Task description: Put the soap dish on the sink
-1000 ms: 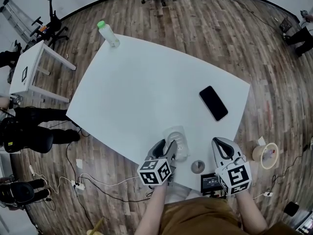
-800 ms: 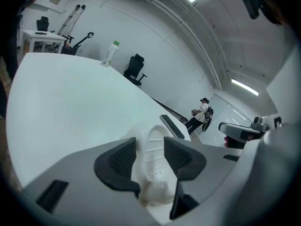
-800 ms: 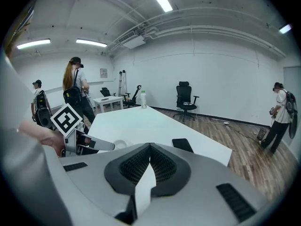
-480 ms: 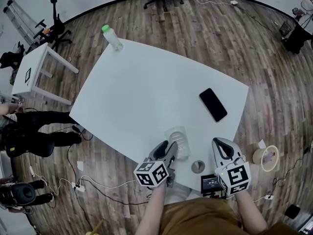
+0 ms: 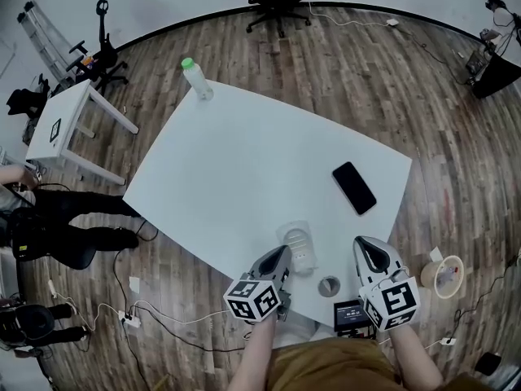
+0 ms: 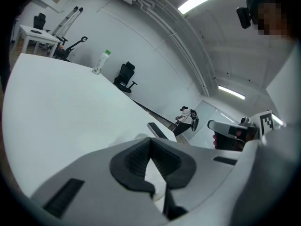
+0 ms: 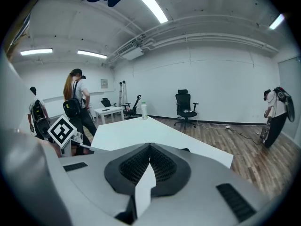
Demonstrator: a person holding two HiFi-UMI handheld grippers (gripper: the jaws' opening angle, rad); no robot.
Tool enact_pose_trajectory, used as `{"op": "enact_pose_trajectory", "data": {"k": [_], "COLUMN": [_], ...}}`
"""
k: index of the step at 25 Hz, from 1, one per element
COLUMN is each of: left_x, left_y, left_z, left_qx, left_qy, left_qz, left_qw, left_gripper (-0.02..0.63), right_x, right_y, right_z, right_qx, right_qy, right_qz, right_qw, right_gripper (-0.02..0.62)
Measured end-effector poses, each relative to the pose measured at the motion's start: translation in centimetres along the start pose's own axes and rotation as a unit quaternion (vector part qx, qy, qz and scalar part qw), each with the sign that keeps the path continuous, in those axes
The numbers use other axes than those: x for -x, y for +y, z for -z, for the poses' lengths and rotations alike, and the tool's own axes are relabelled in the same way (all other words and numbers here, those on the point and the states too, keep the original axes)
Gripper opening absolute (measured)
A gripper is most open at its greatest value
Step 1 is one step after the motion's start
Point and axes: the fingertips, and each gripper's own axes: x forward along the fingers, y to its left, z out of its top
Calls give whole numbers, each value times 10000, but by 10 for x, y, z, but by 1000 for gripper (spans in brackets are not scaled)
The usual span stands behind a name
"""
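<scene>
The clear plastic soap dish (image 5: 297, 243) lies on the white table (image 5: 244, 153) near its front edge. My left gripper (image 5: 282, 254) is just left of the dish and a little nearer to me. Its jaws have just been closing and now stand shut, tips together with nothing between them (image 6: 150, 139). In the left gripper view the dish (image 6: 133, 138) shows faintly just past the tips. My right gripper (image 5: 365, 245) hovers at the table's front right edge, apart from the dish. It is shut and empty, as the right gripper view (image 7: 150, 145) shows.
A black phone (image 5: 354, 187) lies right of centre, and a green-capped bottle (image 5: 195, 78) stands at the far corner. A small grey round object (image 5: 329, 286) sits at the front edge by a black device (image 5: 348, 312). A side table (image 5: 69, 125) and people (image 5: 57, 218) are left.
The left gripper's jaws were apart beside the dish and are now together. Both grippers have lifted slightly. The dish has not moved on the table.
</scene>
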Motion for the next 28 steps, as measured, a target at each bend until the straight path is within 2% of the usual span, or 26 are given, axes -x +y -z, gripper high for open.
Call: {"op": "enact_pose_trajectory", "data": {"k": [4, 8, 12, 16, 22, 28], "left_x": [5, 14, 28, 42, 61, 73], "left_y": [-9, -20, -28, -34, -41, -53], "left_z": [-3, -17, -37, -51, -68, -80], "left_qx": [-199, -564, -1133, -1727, -2039, -2187], "left_qy": [-74, -393, -688, -926, -1305, -1544], "left_qz": [98, 123, -149, -493, -894, -971], "left_qw": [9997, 9976, 9911, 9794, 9661, 9586], "left_gripper": [8, 8, 8, 8, 8, 8], "right_x": [4, 7, 14, 17, 27, 43], "right_y": [6, 7, 6, 7, 8, 0], "right_z": [-3, -11, -25, -28, -37, -59], "right_qx": [-23, -73, -297, -113, -229, -256], "right_qy": [-96, -245, -543, -541, -719, -1239], "right_qz": [-140, -215, -287, -303, -379, -312], "right_qw": [9999, 9994, 9977, 9980, 9964, 9915], "right_gripper": [6, 6, 6, 6, 8, 6]}}
